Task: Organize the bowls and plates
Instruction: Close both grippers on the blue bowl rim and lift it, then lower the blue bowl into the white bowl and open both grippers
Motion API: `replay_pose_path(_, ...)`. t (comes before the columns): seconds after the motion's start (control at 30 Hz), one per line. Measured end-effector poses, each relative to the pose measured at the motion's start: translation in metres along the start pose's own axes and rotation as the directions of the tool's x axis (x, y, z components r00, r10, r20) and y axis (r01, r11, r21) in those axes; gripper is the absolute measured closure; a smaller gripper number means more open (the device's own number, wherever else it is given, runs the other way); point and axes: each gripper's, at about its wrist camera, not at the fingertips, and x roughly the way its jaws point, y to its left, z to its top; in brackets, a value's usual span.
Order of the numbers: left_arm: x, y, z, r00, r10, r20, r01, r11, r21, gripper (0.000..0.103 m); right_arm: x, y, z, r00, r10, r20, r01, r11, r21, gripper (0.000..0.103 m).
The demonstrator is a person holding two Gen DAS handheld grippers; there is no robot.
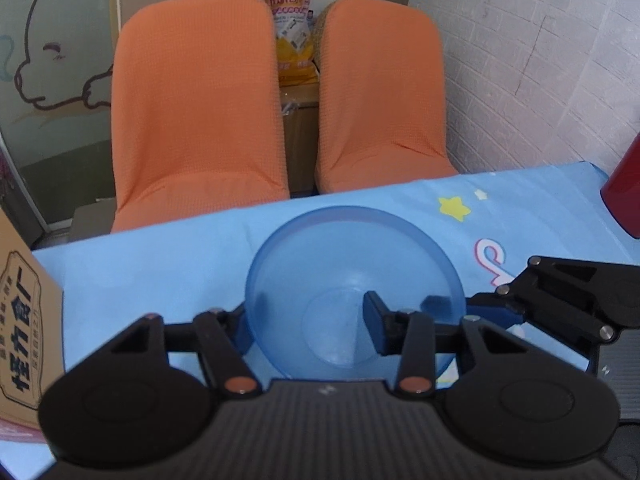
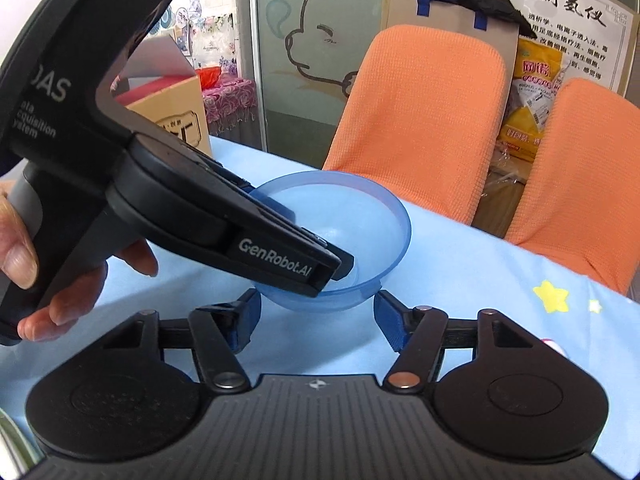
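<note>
A translucent blue bowl (image 1: 352,276) stands upright on the light blue tablecloth (image 1: 160,272); it also shows in the right wrist view (image 2: 360,216). My left gripper (image 1: 308,320) straddles the bowl's near-left wall: its right finger is inside the bowl, its left finger outside, with a wide gap between them. In the right wrist view the left gripper (image 2: 336,268) reaches into the bowl from the left. My right gripper (image 2: 318,322) is open and empty, just in front of the bowl; it also shows at the right of the left wrist view (image 1: 500,292).
Two orange chairs (image 1: 200,100) (image 1: 380,92) stand behind the table's far edge. A cardboard box (image 1: 24,320) sits at the left of the table. A dark red object (image 1: 624,188) stands at the right edge.
</note>
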Motion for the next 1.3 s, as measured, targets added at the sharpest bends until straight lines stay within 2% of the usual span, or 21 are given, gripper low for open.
replay_pose_path(0.13, -0.033, -0.033, -0.003, 0.999, -0.021, 0.025, 0.02, 0.999, 0.032, 0.06, -0.038, 0.003, -0.003, 0.999, -0.016, 0.031, 0.016, 1.0, -0.001, 0.0)
replay_pose_path(0.3, -0.08, -0.089, -0.025, 0.996, -0.065, 0.063, 0.059, 0.994, 0.092, 0.06, -0.103, 0.014, -0.025, 0.996, -0.049, 0.073, 0.047, 0.999, 0.022, 0.0)
replay_pose_path(0.53, -0.127, -0.169, -0.08, 0.984, -0.161, 0.076, 0.148, 0.976, 0.157, 0.06, -0.189, 0.031, -0.089, 0.985, -0.117, 0.127, 0.106, 0.99, 0.089, 0.0)
replay_pose_path(0.67, -0.139, -0.208, -0.115, 0.977, -0.204, 0.068, 0.188, 0.963, 0.194, 0.06, -0.224, 0.039, -0.125, 0.975, -0.175, 0.135, 0.163, 0.982, 0.094, 0.0)
replay_pose_path(0.83, -0.144, -0.241, -0.149, 0.973, -0.229, 0.035, 0.215, 0.949, 0.231, 0.06, -0.249, 0.044, -0.163, 0.969, -0.216, 0.119, 0.2, 0.971, 0.134, 0.0)
replay_pose_path(1.0, -0.144, -0.247, -0.179, 0.975, -0.22, -0.001, 0.213, 0.944, 0.252, 0.06, -0.256, 0.051, -0.19, 0.972, -0.204, 0.114, 0.182, 0.966, 0.182, 0.0)
replay_pose_path(1.17, -0.135, -0.239, -0.186, 0.975, -0.217, -0.045, 0.222, 0.946, 0.235, 0.06, -0.246, 0.055, -0.203, 0.981, -0.172, 0.086, 0.154, 0.97, 0.189, 0.0)
replay_pose_path(1.3, -0.127, -0.239, -0.187, 0.976, -0.205, -0.068, 0.215, 0.945, 0.248, 0.06, -0.248, 0.056, -0.208, 0.98, -0.177, 0.093, 0.157, 0.969, 0.189, 0.0)
